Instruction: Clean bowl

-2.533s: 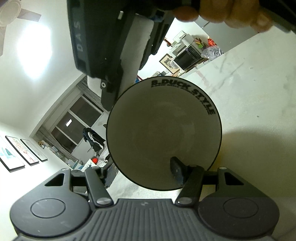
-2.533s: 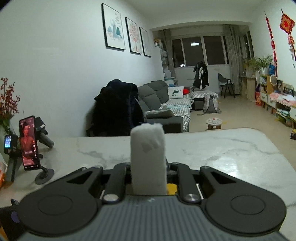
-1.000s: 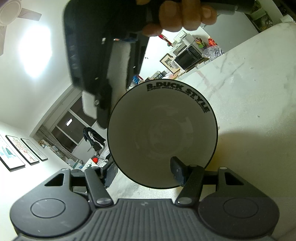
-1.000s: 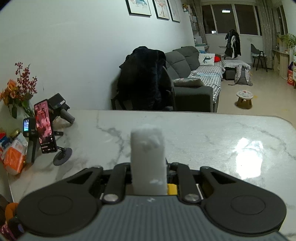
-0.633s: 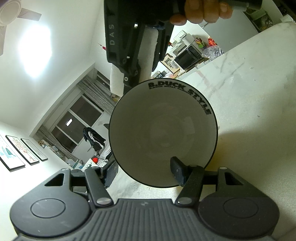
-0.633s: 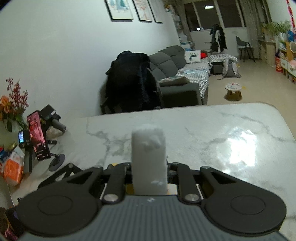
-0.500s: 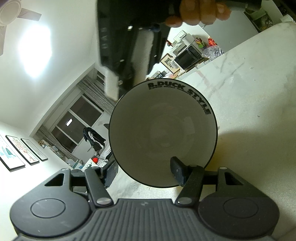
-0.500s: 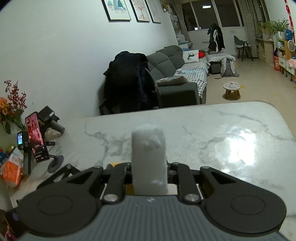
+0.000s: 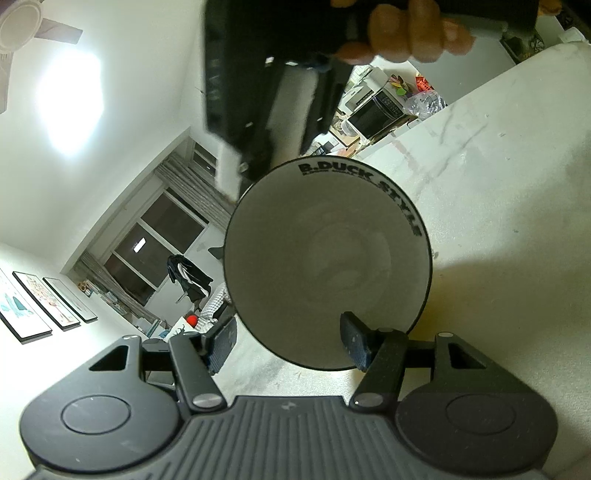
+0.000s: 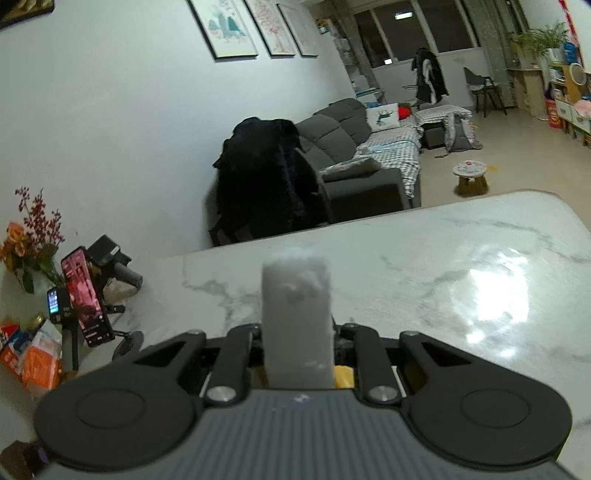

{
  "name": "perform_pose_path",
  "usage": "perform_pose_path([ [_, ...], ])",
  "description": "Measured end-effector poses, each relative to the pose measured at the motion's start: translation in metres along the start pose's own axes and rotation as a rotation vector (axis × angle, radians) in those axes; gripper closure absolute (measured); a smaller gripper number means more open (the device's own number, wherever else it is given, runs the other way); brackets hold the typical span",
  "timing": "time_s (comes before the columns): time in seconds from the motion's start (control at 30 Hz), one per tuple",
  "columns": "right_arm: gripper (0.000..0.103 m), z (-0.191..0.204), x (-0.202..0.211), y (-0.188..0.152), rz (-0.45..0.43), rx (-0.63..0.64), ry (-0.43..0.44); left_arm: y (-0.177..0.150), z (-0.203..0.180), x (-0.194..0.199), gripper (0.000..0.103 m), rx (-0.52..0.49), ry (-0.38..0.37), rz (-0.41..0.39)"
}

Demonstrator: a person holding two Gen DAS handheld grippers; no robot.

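In the left wrist view a white bowl (image 9: 325, 258) with a black rim and "B.DUCK STYLE" lettering is tipped with its opening toward the camera. My left gripper (image 9: 288, 343) is shut on its lower wall, one pad (image 9: 354, 343) inside and the other outside. Just above the bowl's upper-left rim, a hand (image 9: 406, 33) holds my right gripper (image 9: 280, 147), blurred. It is shut on a white sponge (image 9: 291, 107). The right wrist view shows that sponge (image 10: 295, 317) upright between the right gripper's (image 10: 295, 339) fingers. The bowl is not in that view.
A white marble table (image 10: 443, 258) lies below both grippers. At its left end stand a phone on a stand (image 10: 86, 295), flowers (image 10: 29, 236) and orange packs (image 10: 37, 365). A chair draped with a black coat (image 10: 266, 184) is behind the table's far edge.
The right gripper with the sponge has shifted rightward along the bowl's upper rim and rolled a little. The bowl and the left gripper have stayed still.
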State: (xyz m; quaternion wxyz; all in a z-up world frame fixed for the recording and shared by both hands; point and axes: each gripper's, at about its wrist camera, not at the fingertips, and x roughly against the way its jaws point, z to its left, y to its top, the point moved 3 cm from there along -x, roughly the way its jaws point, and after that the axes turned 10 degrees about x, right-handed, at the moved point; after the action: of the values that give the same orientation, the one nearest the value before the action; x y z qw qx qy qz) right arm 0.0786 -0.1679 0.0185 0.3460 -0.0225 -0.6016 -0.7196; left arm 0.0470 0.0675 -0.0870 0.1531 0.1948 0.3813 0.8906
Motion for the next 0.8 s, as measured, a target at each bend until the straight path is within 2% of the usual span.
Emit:
perform_pose_path([
  [0.23, 0.084, -0.012, 0.002, -0.005, 0.019, -0.034, -0.031, 0.000, -0.003, 0.004, 0.040, 0.002, -0.003, 0.002],
  [0.5, 0.084, 0.015, -0.012, 0.008, -0.003, 0.008, 0.033, 0.000, -0.003, 0.005, 0.040, 0.004, -0.003, 0.003],
  [0.63, 0.084, 0.008, -0.011, 0.005, -0.011, -0.012, 0.041, -0.001, -0.004, 0.007, 0.040, 0.002, -0.002, 0.002],
  [0.8, 0.084, -0.011, -0.006, -0.003, 0.000, -0.047, -0.006, -0.002, -0.004, 0.008, 0.042, 0.007, -0.011, 0.009],
])
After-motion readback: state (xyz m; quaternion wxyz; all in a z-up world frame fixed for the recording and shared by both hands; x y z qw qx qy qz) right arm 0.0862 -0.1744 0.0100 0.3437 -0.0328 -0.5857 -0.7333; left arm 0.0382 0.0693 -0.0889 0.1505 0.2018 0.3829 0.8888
